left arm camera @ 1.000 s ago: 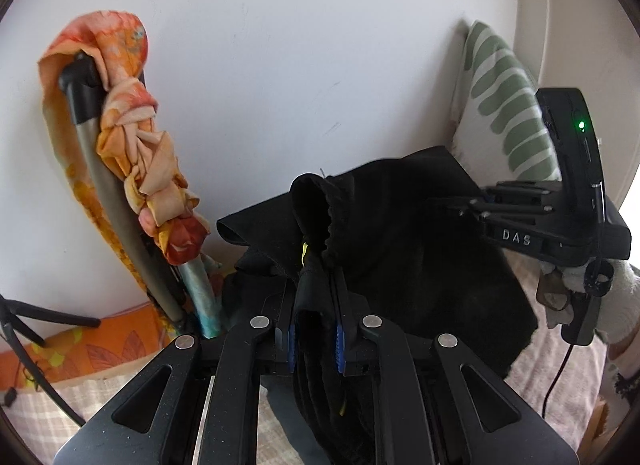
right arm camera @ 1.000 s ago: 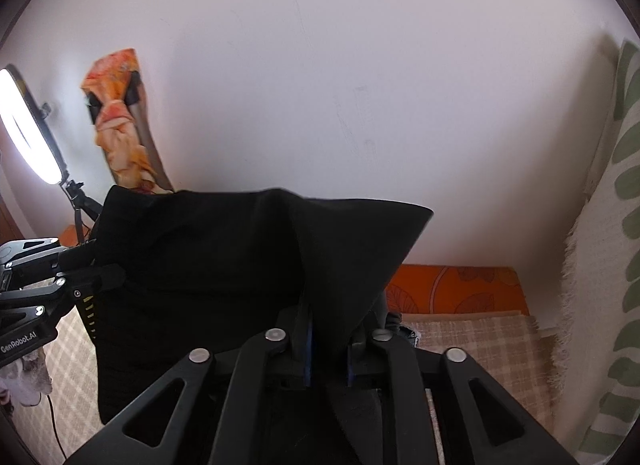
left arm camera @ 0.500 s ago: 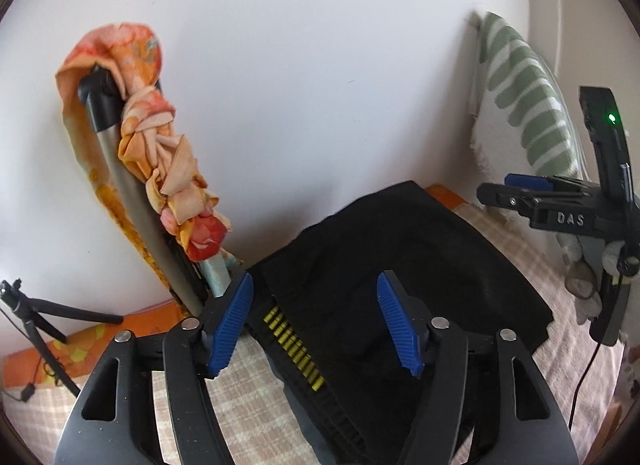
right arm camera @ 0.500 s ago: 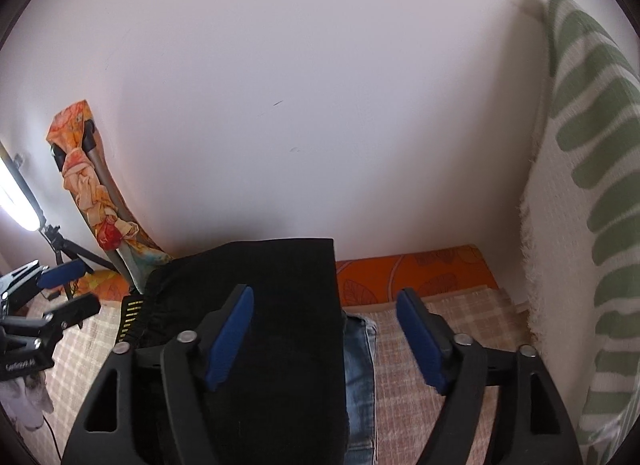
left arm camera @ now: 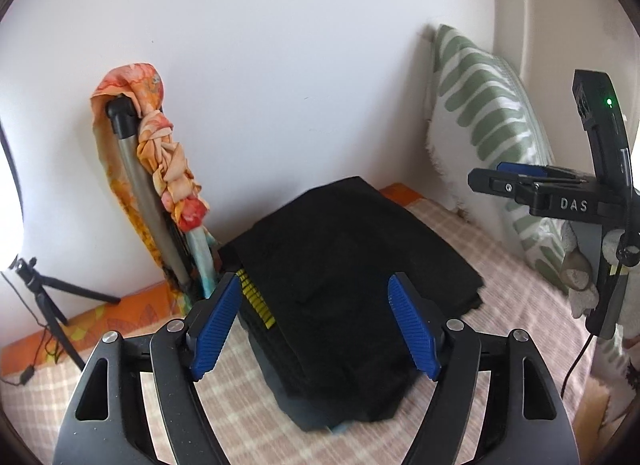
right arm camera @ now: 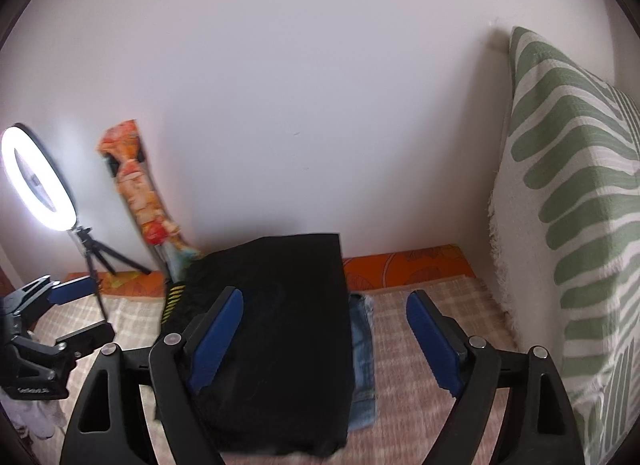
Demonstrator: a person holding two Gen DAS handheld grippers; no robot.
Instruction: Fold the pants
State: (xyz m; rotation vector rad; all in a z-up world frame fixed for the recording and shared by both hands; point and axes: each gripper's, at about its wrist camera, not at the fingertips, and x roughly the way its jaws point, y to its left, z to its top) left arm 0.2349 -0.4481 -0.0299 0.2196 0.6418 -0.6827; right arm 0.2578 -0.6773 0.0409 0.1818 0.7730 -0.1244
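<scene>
The black pants (left arm camera: pixel 348 265) lie folded in a flat stack on the checked bedcover, with a yellow-striped waistband label (left arm camera: pixel 256 297) at the left edge. They also show in the right wrist view (right arm camera: pixel 280 325), lying on top of blue jeans (right arm camera: pixel 362 349). My left gripper (left arm camera: pixel 316 329) is open and empty just above the near end of the stack. My right gripper (right arm camera: pixel 320 341) is open and empty above the stack's right edge; it also shows at the right of the left wrist view (left arm camera: pixel 520 181).
A pole wrapped in orange cloth (left arm camera: pixel 160 169) leans on the white wall left of the stack. A ring light on a tripod (right arm camera: pixel 36 181) stands at far left. A green-striped cushion (right arm camera: pixel 572 205) stands along the right. The checked bedcover (left arm camera: pixel 508 297) surrounds the stack.
Both grippers have opened and let go of the black pants, which dropped flat onto the stack. Both grippers have pulled back and up from the cloth.
</scene>
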